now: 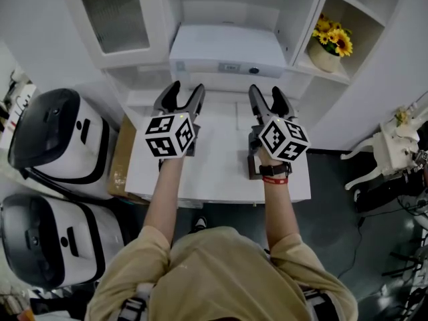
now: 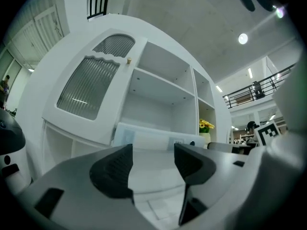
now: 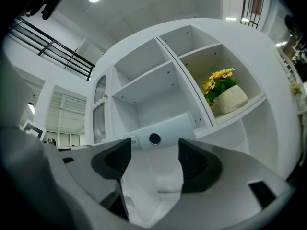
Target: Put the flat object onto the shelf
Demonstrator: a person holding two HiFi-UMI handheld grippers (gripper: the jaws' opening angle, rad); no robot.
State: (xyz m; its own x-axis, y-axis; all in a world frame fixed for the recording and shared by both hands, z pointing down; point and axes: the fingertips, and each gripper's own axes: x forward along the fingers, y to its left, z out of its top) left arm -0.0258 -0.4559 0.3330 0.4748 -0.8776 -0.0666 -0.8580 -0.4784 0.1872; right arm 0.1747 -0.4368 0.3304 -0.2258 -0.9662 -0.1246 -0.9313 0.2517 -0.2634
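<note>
**Both grippers empty over the bench, flat box lying in the shelf unit**

Nearest you, your bare forearms reach forward from a tan shirt. There is a black watch (image 1: 273,169) on your right wrist, with a red band just behind it. Each hand carries its marker cube above the white bench (image 1: 221,162).

Your left gripper (image 1: 187,87) hovers over the far left part of the bench. Its own view shows the jaws partway apart, a moderate gap, with nothing between the dark pads. Your right gripper (image 1: 266,89) hangs level with it on the right, clear of it. Its jaws are also partly spread and hold nothing; only the bench top and the shelf show through the gap.

To the left of the bench a cardboard box (image 1: 122,156) leans against its side. Beyond that stand two white appliances with dark lids (image 1: 53,139), one behind the other.

Straight ahead, past the far edge of the bench, rises the white shelf unit (image 1: 297,12). The flat white box (image 1: 227,49) lies on the ledge of its middle bay, well apart from both grippers. Its front edge faces you, with a small label and a round dark button on it.

In the bay to its right sits a cream pot of yellow flowers (image 1: 326,53). To its left is a cabinet door with ribbed glass (image 1: 114,15).
</note>
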